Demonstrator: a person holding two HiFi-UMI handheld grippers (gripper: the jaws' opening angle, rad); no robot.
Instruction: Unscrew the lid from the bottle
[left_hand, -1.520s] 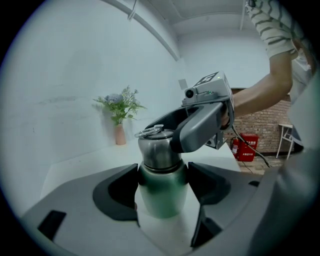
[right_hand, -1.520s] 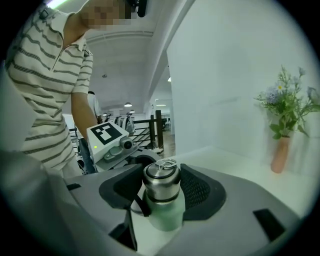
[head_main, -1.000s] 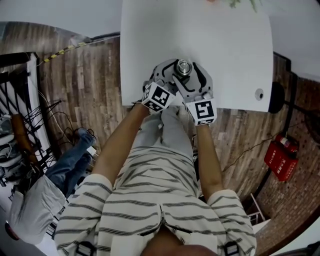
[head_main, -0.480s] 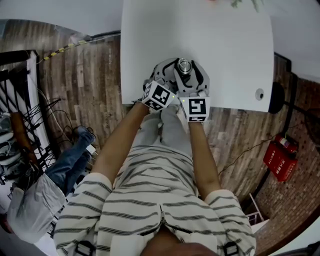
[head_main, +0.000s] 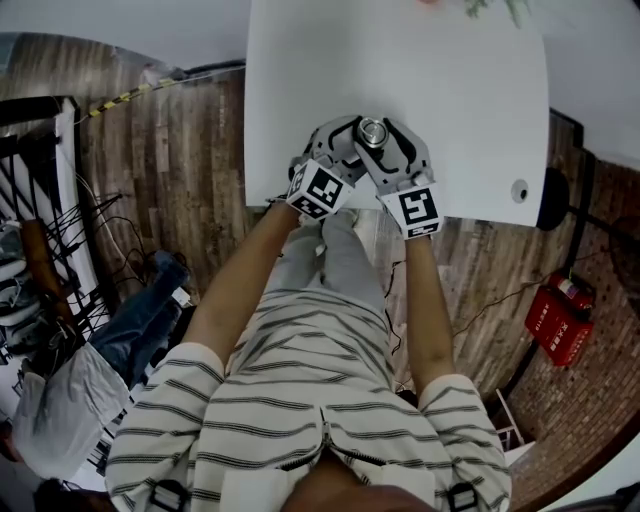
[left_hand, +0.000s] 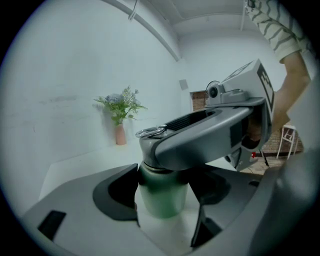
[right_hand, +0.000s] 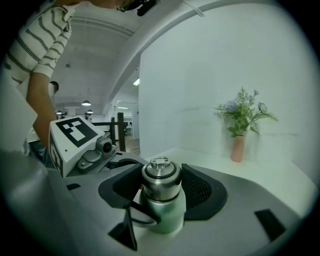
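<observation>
A green bottle (left_hand: 161, 200) with a steel lid (right_hand: 161, 176) stands upright near the front edge of the white table (head_main: 450, 110). My left gripper (left_hand: 162, 186) is shut on the bottle's green body, a dark pad against each side. From the other side my right gripper (right_hand: 162, 184) reaches over it and is shut on the lid, its pads pressing on the steel cap. In the head view both grippers meet round the bottle's top (head_main: 371, 131). A dark carry loop (right_hand: 144, 218) hangs by the bottle's neck.
A pink vase of flowers (right_hand: 238, 146) stands at the table's far edge. A round grommet (head_main: 518, 188) is set in the table's front right corner. A red object (head_main: 560, 318) lies on the wooden floor at the right. Another person (head_main: 70, 400) is at the lower left.
My right gripper's marker cube swung left, then back out to the right, while its jaws closed in on the lid. The left gripper and the bottle stayed put.
</observation>
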